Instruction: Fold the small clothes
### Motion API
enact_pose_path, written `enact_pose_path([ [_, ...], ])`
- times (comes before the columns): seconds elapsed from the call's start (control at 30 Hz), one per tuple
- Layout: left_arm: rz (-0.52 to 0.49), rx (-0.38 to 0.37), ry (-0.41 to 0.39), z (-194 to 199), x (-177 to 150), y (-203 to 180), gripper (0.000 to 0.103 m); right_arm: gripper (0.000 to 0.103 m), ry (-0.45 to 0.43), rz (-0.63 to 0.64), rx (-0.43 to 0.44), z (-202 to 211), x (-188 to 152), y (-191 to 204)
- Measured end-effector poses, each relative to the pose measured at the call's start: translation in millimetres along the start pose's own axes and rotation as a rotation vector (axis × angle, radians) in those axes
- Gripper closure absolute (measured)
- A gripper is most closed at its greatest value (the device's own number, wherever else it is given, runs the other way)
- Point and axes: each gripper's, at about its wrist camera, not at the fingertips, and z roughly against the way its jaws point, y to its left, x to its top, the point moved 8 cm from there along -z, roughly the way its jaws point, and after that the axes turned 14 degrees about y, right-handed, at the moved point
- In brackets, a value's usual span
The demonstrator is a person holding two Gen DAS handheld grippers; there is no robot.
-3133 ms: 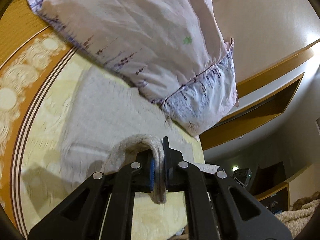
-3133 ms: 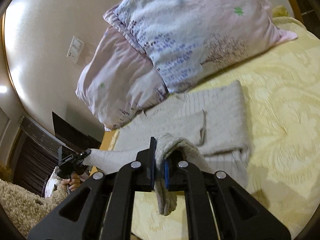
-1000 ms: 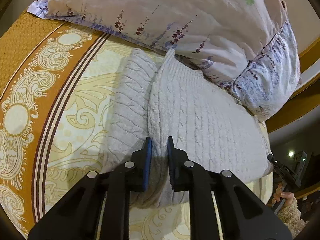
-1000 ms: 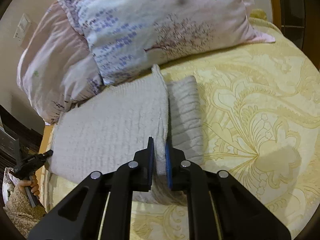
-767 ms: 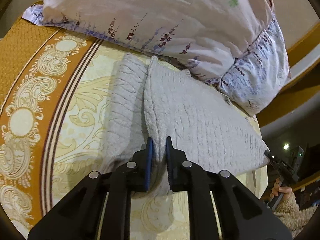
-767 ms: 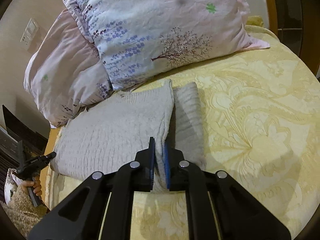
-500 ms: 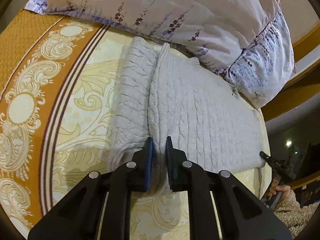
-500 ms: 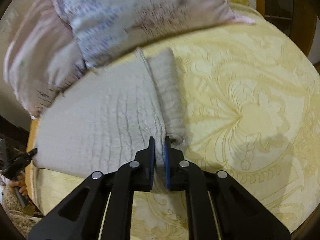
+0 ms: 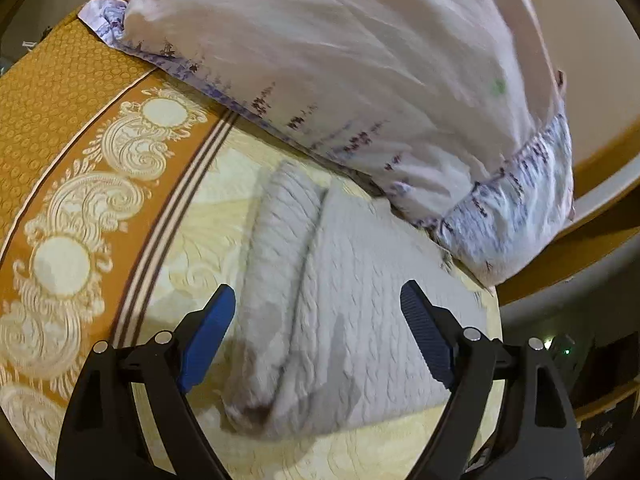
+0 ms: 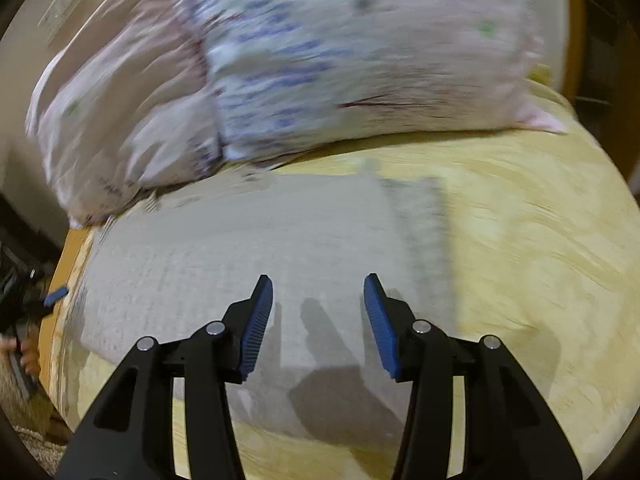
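Sweater (image 9: 352, 312), grey cable-knit, lies folded flat on yellow bedspread (image 9: 192, 232), far edge up against floral pillows (image 9: 360, 72). One narrower folded strip shows along its side, main panel overlapping it. L gripper (image 9: 316, 304) has its blue-padded fingers (image 9: 208, 328) spread wide apart, straddling the near end of the knit w/o touching it, nothing held. R gripper (image 10: 318, 300) likewise spread apart, hovering over sweater (image 10: 240, 248), fingers casting shadows on the fabric. R view is motion-blurred; pillows (image 10: 320, 60) smeared. Orange patterned border (image 9: 72, 200) of the bedspread runs beside the sweater's strip side.
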Motion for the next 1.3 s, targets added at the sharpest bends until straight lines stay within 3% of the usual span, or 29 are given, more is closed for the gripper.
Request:
enact_pose_path([
  [0.13, 0.048, -0.020, 0.037, -17, 13, 10, 0.018, 0.055, 0.042, 0.026, 0.034, -23, 2, 23],
  [0.4, 0.072, -0.070, 0.116, -45, 19, 7, 0.017, 0.054, 0.045, 0.019, 0.068, -30, -2, 25],
  [0.57, 0.025, -0.036, 0.128, -51, 19, -4, 0.007, 0.040, 0.035, 0.019, 0.086, -32, -5, 28],
  [0.67, 0.004, -0.012, 0.130, -53, 19, -6, 0.006, 0.036, 0.030, 0.028, 0.084, -34, -6, 33],
  [0.9, 0.012, -0.016, 0.109, -55, 19, -8, 0.006, 0.036, 0.020, 0.015, 0.115, -34, -5, 30],
  [1.3, 0.024, 0.001, 0.118, -57, 21, -7, 0.006, 0.031, 0.023, 0.062, 0.051, -38, -5, 37],
])
